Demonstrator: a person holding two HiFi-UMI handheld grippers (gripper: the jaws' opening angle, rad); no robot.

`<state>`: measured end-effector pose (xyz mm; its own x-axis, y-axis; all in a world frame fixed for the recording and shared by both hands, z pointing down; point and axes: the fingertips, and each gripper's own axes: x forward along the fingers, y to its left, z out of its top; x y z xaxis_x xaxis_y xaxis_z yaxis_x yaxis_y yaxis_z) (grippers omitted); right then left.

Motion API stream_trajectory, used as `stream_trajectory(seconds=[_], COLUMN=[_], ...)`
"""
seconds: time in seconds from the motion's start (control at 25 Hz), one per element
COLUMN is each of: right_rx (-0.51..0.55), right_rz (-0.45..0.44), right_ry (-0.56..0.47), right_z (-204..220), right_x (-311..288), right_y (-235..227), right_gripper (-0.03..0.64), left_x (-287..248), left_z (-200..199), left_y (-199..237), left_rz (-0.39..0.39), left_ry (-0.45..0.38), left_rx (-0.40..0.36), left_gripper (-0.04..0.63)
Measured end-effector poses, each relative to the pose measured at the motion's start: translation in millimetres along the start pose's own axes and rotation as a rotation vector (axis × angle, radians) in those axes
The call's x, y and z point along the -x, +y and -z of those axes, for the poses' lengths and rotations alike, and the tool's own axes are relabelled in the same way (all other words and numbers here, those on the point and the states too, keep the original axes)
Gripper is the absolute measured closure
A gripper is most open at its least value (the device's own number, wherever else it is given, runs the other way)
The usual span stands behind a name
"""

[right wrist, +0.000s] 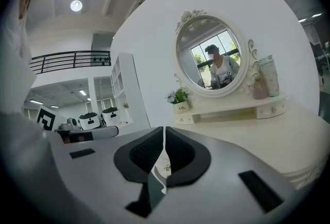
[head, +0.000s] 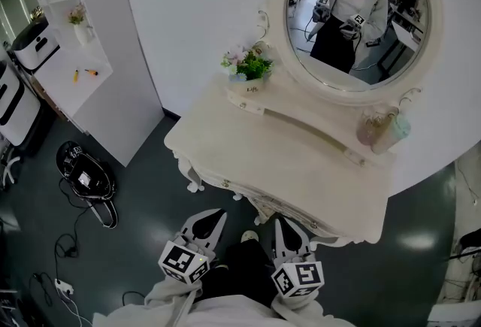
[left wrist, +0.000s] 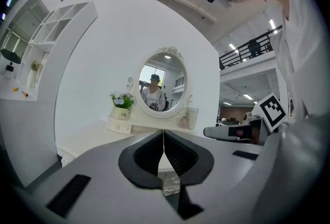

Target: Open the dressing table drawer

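The cream dressing table (head: pixel 301 168) with its oval mirror (head: pixel 353 17) stands in front of me. Its drawer front (head: pixel 263 209), carved, sits under the near edge between my two grippers. My left gripper (head: pixel 218 214) is shut and holds nothing, its tips just short of the table's front edge. My right gripper (head: pixel 282 222) is shut and holds nothing, close beside the drawer front. In the left gripper view the left gripper (left wrist: pixel 164 133) shows the jaws pressed together, with carved trim (left wrist: pixel 170 184) below them. In the right gripper view the right gripper (right wrist: pixel 164 129) is likewise shut.
A flower pot (head: pixel 248 70) and bottles (head: pixel 383 130) stand on the table's raised back shelf. A white shelving unit (head: pixel 68 17) stands at the left. On the dark floor lie a black bag (head: pixel 86 171) and cables (head: pixel 68 243).
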<state>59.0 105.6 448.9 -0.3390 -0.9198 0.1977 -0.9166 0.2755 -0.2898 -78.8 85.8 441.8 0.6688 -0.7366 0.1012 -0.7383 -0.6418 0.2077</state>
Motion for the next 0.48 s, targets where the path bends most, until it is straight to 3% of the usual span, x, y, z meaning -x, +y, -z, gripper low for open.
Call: stream_trajectory(seconds=[0.48], right_rx=[0.031], right_rz=[-0.021], right_ry=[-0.008], right_z=[-41.4], right_x=[-82.9], right_y=[-84.2], right_gripper=[0.580], left_x=[-116.8], left_z=[-18.7], left_y=[27.9], left_rz=[-0.012], left_ry=[-0.031], left_rx=[-0.008], left_gripper=[0.577])
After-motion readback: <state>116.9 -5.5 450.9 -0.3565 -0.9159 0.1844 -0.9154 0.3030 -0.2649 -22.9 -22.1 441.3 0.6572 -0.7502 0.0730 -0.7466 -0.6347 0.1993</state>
